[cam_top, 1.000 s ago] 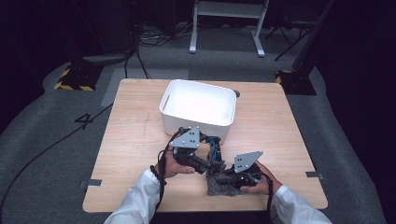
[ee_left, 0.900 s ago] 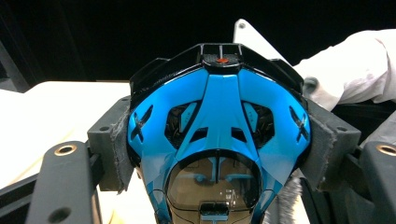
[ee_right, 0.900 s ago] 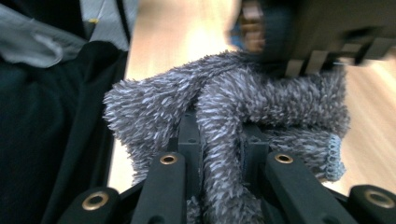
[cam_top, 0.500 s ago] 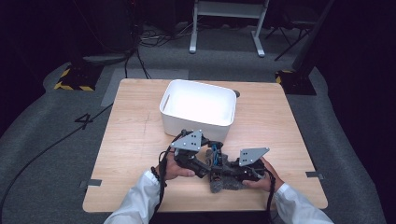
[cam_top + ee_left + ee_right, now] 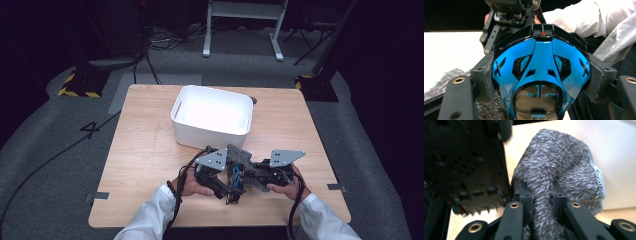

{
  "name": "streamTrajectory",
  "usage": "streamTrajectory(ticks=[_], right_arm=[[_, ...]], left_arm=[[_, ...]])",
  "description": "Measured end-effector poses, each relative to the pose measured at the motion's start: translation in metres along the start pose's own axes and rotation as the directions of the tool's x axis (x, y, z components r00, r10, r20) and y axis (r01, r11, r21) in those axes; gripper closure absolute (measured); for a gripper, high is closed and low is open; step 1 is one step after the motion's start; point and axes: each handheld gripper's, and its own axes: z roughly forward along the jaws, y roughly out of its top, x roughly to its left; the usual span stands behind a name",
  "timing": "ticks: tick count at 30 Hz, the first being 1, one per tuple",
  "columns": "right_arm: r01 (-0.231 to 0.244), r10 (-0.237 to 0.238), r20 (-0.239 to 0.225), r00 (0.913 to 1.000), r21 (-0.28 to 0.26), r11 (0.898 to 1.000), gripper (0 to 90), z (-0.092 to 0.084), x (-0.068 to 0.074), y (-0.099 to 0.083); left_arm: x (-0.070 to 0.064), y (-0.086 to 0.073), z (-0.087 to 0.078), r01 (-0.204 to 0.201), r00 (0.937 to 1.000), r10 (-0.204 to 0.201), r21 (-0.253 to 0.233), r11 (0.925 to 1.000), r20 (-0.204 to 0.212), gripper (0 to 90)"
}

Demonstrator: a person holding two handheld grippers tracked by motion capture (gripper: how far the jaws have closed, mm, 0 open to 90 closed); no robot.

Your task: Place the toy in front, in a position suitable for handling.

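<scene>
Left gripper: held low over the near edge of the table, its jaws pressed against the two sides of a blue and black object, which sits between the pads in the left gripper view.
Right gripper: just right of the left one, pointing toward it; its jaws are pinched on a fold of grey fuzzy cloth, clear in the right gripper view.
Blue and black object: glossy shell with a tinted clear panel at its lower middle; the high view shows a bit of blue between the two grippers.
Grey fuzzy cloth: bunched up, rising beyond the right gripper's tips toward the bin; in the high view it sits between the two grey plates, touching both tools.
White bin: beyond both grippers, near them, open top.
Wooden table: under everything.
Hands: left hand and right hand grip the tools from the near side, white sleeves behind them.
</scene>
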Motion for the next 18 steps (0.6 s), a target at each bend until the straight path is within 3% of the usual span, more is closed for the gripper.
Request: streamTrajectory(ticks=[6, 10, 13, 18], right_arm=[[0.028, -0.029, -0.067, 0.9973, -0.028, 0.999, 76.5, 0.004, 0.006, 0.005], [0.026, -0.024, -0.102, 0.9945, 0.018, 1.000, 76.6, 0.010, 0.004, -0.001], [0.036, -0.029, -0.103, 0.9942, 0.063, 0.997, 76.6, 0.014, 0.004, -0.005], [0.033, -0.023, -0.129, 0.9914, 0.078, 0.996, 76.4, 0.013, 0.003, -0.010]], left_arm=[[0.000, 0.001, 0.004, -0.015, 0.9992, 0.015, 0.010, 0.9998, 0.037, 25.7], [-0.003, 0.004, 0.002, -0.026, 0.9991, 0.026, 0.007, 0.9996, 0.034, 25.7], [-0.003, 0.005, -0.005, -0.029, 0.9994, 0.029, -0.007, 0.9996, 0.019, 25.7], [0.000, 0.005, -0.018, -0.023, 0.9996, 0.022, -0.033, 0.9992, -0.016, 25.7]])
